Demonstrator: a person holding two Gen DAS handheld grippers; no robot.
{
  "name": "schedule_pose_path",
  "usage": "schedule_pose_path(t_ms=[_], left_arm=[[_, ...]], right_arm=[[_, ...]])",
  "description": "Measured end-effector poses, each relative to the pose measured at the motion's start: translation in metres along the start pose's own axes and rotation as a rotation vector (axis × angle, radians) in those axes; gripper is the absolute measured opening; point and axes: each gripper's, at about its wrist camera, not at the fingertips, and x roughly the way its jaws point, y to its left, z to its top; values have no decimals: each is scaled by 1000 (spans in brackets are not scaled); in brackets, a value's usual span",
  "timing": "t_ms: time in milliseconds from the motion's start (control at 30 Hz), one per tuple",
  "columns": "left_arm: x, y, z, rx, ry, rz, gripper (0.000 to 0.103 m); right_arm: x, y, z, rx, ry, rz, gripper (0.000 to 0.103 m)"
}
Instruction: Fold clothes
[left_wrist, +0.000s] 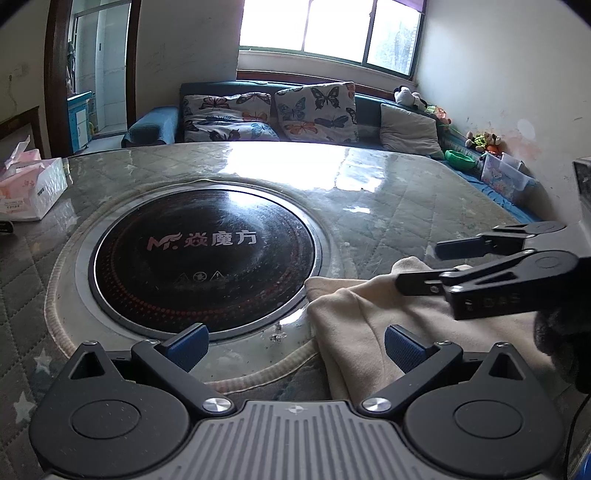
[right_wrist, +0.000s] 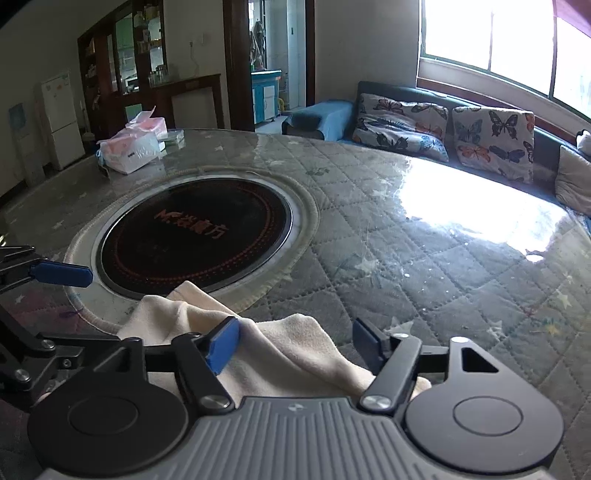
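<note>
A cream cloth (left_wrist: 369, 314) lies bunched on the table's near right side, its corner reaching the rim of the round cooktop. In the left wrist view my left gripper (left_wrist: 295, 347) stands wide open; its right pad hovers over the cloth's left edge and grips nothing. My right gripper (left_wrist: 428, 266) comes in from the right above the cloth. In the right wrist view the cream cloth (right_wrist: 295, 369) humps up between the jaws of the right gripper (right_wrist: 295, 343), which stand open; the right pad is clear of the fabric. One blue finger (right_wrist: 62, 273) of the left gripper shows at the left.
A black round induction cooktop (left_wrist: 203, 258) is set in the table (left_wrist: 369, 206), which has a quilted cover under glass. A tissue box (left_wrist: 29, 192) stands at the far left. Beyond the table are a sofa with butterfly cushions (left_wrist: 273, 114) and a window.
</note>
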Motion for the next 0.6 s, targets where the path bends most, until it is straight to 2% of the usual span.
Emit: schedule_pose_path(t_ms=[100,333,600], left_arm=[[-2,1,-1,-1,-1,9,103],[-10,1,-2,-11,-15,28,103],[-16,6,1,-44,-5,70,103]], right_arm=[[-13,5,-2,-35,-14,-1,83],[-45,21,-11,-100,-31,21,86],[-74,63,-30,-253,-35,96,86]])
